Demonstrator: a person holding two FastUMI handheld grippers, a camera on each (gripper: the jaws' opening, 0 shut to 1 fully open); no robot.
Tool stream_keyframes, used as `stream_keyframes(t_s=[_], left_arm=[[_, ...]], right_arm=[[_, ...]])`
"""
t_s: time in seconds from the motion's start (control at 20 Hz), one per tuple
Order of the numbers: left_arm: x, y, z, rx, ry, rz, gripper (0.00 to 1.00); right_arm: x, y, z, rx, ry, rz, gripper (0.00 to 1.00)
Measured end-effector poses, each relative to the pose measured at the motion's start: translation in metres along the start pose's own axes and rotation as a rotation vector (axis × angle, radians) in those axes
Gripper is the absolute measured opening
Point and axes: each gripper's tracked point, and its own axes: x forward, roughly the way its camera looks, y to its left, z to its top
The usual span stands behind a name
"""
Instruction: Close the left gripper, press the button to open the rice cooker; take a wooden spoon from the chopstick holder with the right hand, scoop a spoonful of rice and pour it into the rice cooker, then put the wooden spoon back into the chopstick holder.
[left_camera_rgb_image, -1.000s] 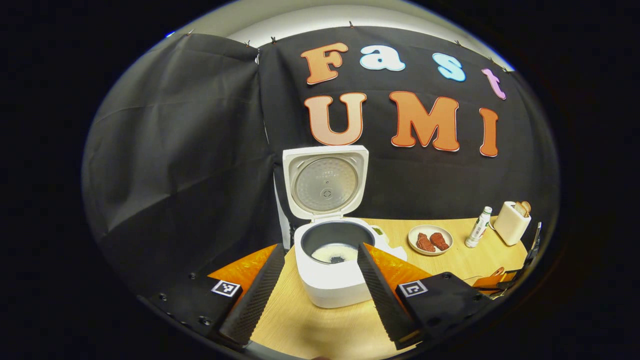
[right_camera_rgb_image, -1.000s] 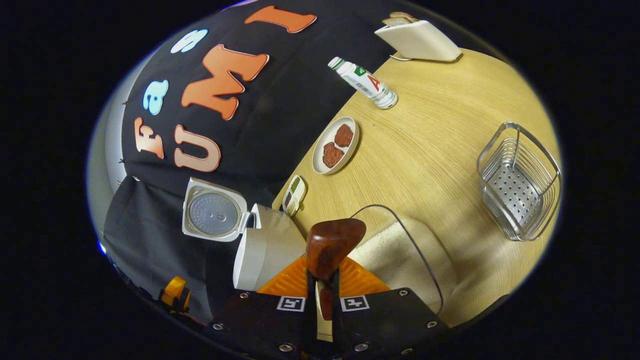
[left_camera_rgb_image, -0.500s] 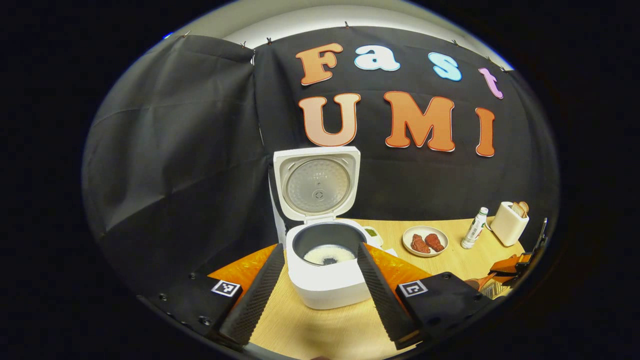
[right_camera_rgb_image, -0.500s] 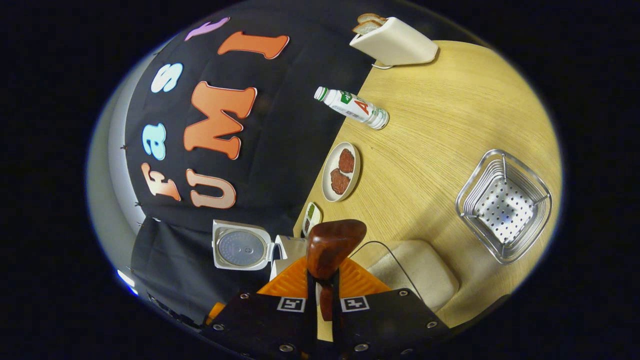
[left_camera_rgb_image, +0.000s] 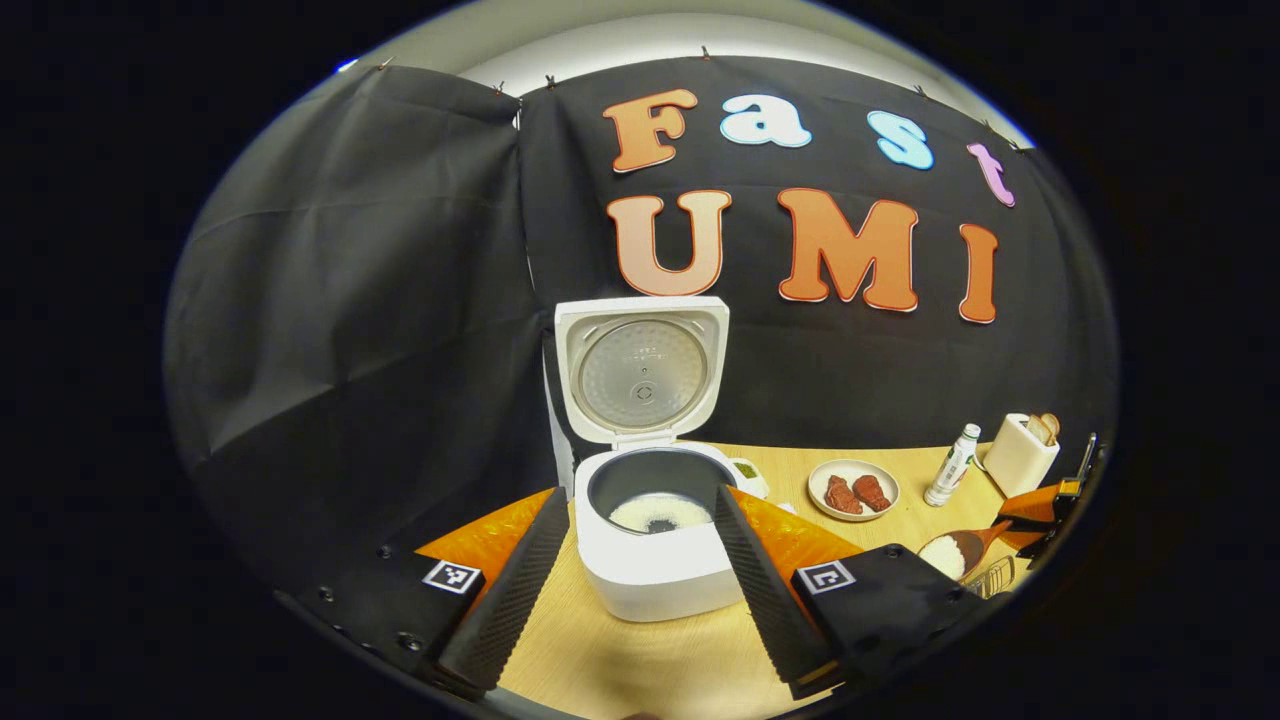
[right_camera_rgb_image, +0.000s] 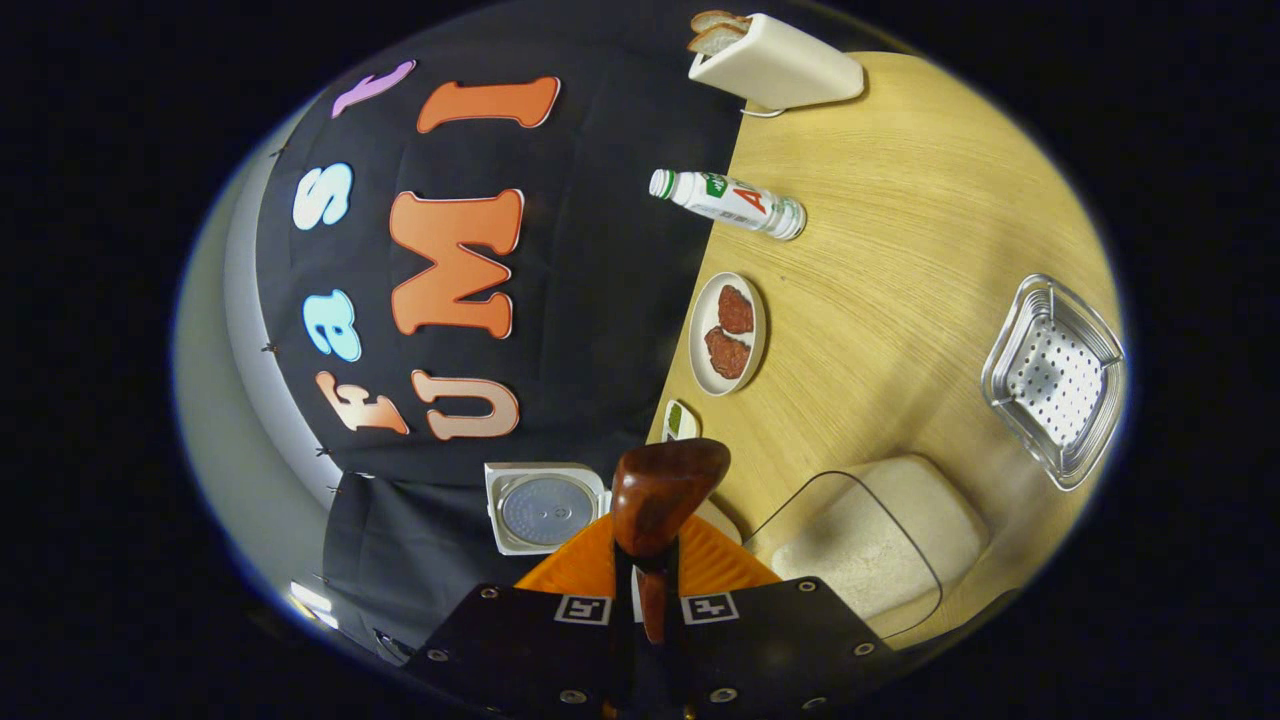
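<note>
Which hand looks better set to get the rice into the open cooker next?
The right. The right gripper is shut on the wooden spoon, which the left gripper view shows heaped with rice. The left gripper is open and holds nothing, facing the rice cooker, whose lid is up.

table (right_camera_rgb_image: 900, 200): light wood | on it: rice cooker (left_camera_rgb_image: 650, 560), plate (left_camera_rgb_image: 853, 490), bottle (left_camera_rgb_image: 953, 465), toaster (left_camera_rgb_image: 1020, 455), wire basket (right_camera_rgb_image: 1055, 380)
</note>
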Motion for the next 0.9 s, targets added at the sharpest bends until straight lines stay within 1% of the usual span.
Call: stream_keyframes(t_s=[0.15,0.3,0.35,0.45,0.5,0.55,0.65,0.9], left_arm=[[0.000,0.011,0.000,-0.015,-0.005,0.019,0.99],[-0.001,0.023,0.004,-0.010,-0.030,0.041,0.99],[-0.002,0.026,0.004,-0.007,-0.038,0.045,1.00],[-0.004,0.033,0.006,-0.006,-0.052,0.051,0.99],[-0.005,0.037,0.008,-0.007,-0.057,0.055,1.00],[-0.006,0.043,0.009,-0.008,-0.064,0.062,0.99],[-0.005,0.055,0.013,-0.012,-0.082,0.077,1.00],[-0.011,0.084,0.012,-0.020,-0.097,0.115,0.99]], right_arm=[[0.012,0.023,-0.007,0.002,0.026,0.034,0.11],[0.031,0.041,-0.019,0.001,0.061,0.047,0.11],[0.034,0.043,-0.024,-0.002,0.075,0.052,0.11],[0.046,0.053,-0.037,-0.007,0.106,0.058,0.11],[0.053,0.058,-0.043,-0.011,0.119,0.061,0.11],[0.060,0.064,-0.050,-0.010,0.135,0.066,0.11],[0.075,0.079,-0.061,-0.017,0.155,0.078,0.11],[0.114,0.115,-0.076,-0.057,0.169,0.107,0.11]])
